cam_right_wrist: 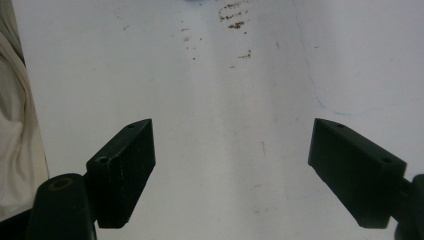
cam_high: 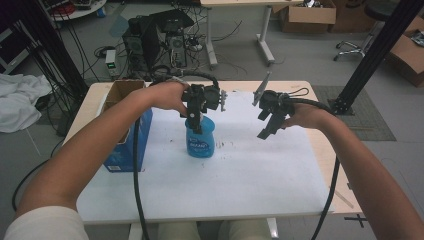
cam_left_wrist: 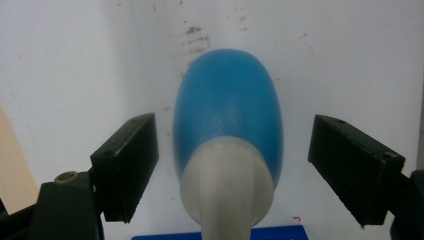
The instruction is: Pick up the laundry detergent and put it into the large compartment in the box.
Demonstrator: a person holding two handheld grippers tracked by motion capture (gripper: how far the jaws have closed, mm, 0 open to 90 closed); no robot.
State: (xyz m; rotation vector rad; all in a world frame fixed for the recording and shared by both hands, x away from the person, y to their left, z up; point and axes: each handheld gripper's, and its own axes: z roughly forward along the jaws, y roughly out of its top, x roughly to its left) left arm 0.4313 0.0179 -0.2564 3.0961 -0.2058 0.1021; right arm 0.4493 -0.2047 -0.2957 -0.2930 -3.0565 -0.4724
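Note:
A blue plastic bottle [cam_high: 200, 141] with a label stands upright on the white table sheet [cam_high: 250, 165]. My left gripper [cam_high: 195, 125] points down over its top. In the left gripper view the blue bottle [cam_left_wrist: 227, 110] and its whitish neck [cam_left_wrist: 227, 190] sit between the two black fingers [cam_left_wrist: 127, 165], with gaps on both sides; the jaws stand open. My right gripper [cam_high: 267, 130] hovers to the right of the bottle, above bare sheet. In the right gripper view its gripper [cam_right_wrist: 250, 175] is open with nothing between the fingers.
An open cardboard box with blue sides [cam_high: 125, 125] stands at the table's left edge, close to my left forearm. Brown specks [cam_right_wrist: 235, 20] mark the sheet. Beyond the table lie a computer tower [cam_high: 150, 40], cables and boxes on the floor.

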